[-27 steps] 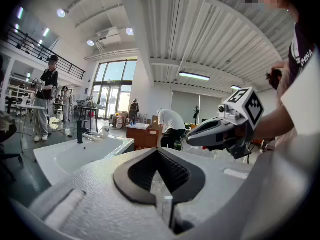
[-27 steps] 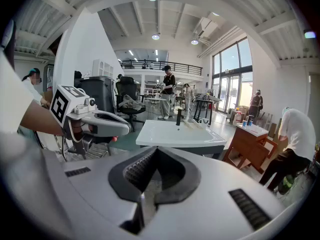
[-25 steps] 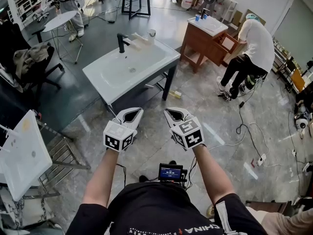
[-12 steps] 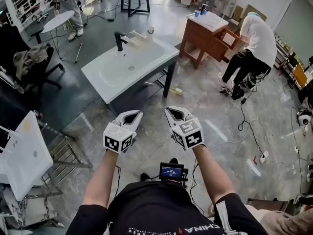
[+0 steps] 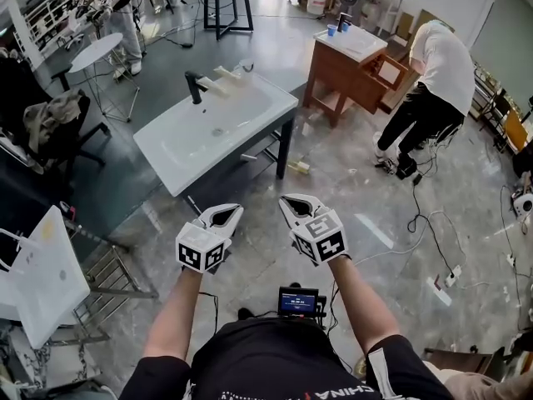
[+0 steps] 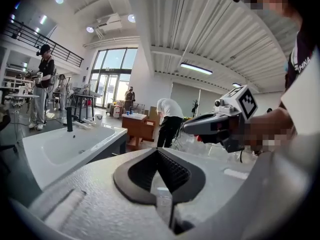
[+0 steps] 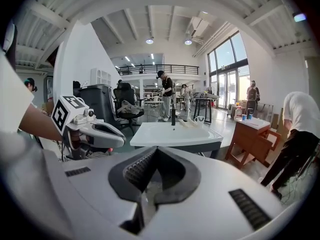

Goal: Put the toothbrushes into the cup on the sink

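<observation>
Left gripper [image 5: 236, 210], right gripper [image 5: 285, 198] — abreast, outstretched (jaws together).

Left gripper [image 5: 224, 216] and right gripper [image 5: 296, 206], both closed, empty.

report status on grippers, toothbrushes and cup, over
Both shut, empty: left gripper, right gripper, short of the sink. On its far rim the cup, pale sticks beside it, likely the toothbrushes. Nothing in the way.
</observation>
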The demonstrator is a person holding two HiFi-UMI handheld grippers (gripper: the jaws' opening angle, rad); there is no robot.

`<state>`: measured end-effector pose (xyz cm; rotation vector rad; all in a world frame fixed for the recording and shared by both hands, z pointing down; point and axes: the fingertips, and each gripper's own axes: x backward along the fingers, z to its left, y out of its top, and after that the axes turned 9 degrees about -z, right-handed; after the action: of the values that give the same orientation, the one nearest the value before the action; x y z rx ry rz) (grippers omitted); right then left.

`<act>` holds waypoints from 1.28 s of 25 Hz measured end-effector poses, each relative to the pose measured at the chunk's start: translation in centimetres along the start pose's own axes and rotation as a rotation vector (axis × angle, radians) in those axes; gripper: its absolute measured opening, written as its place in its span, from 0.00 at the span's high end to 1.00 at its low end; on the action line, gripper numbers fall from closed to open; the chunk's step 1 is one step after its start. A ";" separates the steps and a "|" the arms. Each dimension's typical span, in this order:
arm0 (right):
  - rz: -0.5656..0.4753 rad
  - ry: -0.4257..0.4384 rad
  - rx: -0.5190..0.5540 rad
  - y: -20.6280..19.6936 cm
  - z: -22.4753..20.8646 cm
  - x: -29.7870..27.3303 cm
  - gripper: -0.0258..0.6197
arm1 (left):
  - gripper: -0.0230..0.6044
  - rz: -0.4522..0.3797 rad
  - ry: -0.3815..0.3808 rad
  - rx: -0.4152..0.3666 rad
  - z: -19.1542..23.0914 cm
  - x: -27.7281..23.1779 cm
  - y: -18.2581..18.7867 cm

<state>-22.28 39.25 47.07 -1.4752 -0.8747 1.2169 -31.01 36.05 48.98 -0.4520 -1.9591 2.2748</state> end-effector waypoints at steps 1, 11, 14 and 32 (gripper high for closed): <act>-0.003 0.004 -0.001 0.1 -0.7 0.0 0.95 | 0.97 0.001 0.004 0.004 -0.1 -0.7 0.1; 0.004 0.062 0.014 0.1 -9.5 1.5 0.95 | 0.97 -0.023 0.143 0.031 0.2 -8.1 2.2; 0.008 0.074 -0.006 -0.8 -11.9 1.7 0.95 | 0.97 -0.049 0.229 0.048 0.6 -9.3 2.6; 0.057 0.110 -0.017 -1.6 -20.5 -6.0 0.95 | 0.97 -0.021 0.397 0.008 10.2 -16.9 1.7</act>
<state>-3.68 29.04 50.22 -1.5741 -0.7754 1.1604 -17.78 21.52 51.23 -0.8059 -1.7451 1.9877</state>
